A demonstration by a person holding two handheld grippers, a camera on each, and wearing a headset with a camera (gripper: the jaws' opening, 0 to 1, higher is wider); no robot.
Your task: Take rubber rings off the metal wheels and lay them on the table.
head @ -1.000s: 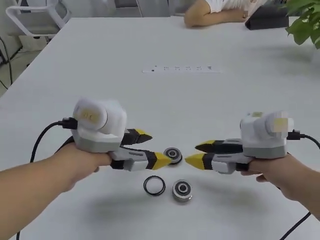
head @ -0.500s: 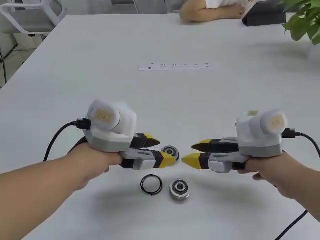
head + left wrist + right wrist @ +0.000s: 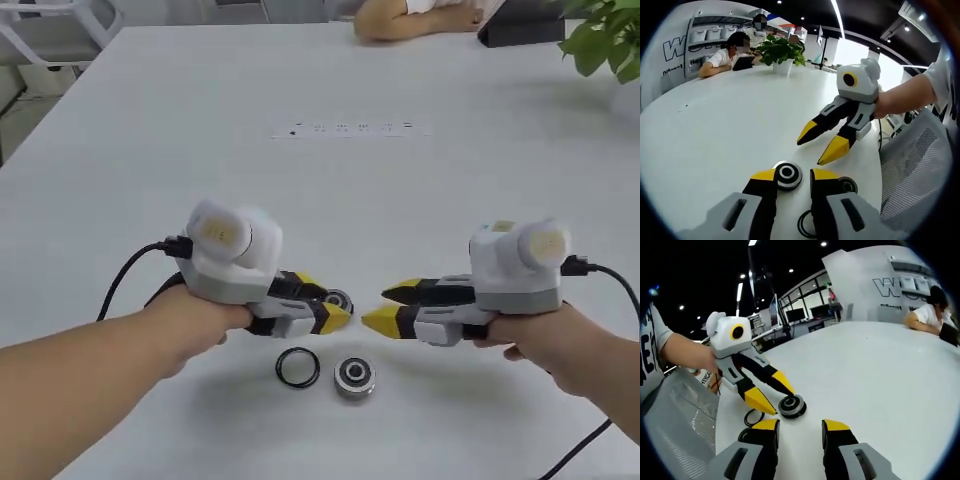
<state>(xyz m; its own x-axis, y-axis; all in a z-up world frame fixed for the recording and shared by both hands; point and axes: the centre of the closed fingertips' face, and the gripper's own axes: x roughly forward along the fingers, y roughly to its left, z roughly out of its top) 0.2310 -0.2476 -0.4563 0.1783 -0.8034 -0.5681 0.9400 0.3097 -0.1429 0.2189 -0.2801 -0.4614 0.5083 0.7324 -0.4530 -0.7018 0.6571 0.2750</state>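
Black-ringed wheel (image 3: 338,300) between parted jaws of left gripper (image 3: 329,298), right gripper (image 3: 375,307) parted, empty, loose ring (image 3: 297,367) beside bare wheel (image 3: 354,375), whole in head view

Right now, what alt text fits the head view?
Two open grippers face each other over a white table: the left gripper beside a small wheel, the right gripper apart from it. A loose black ring and second wheel lie nearer.

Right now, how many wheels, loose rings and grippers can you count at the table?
Wheels: 2
Loose ring: 1
Grippers: 2, the left gripper and the right gripper
Total: 5
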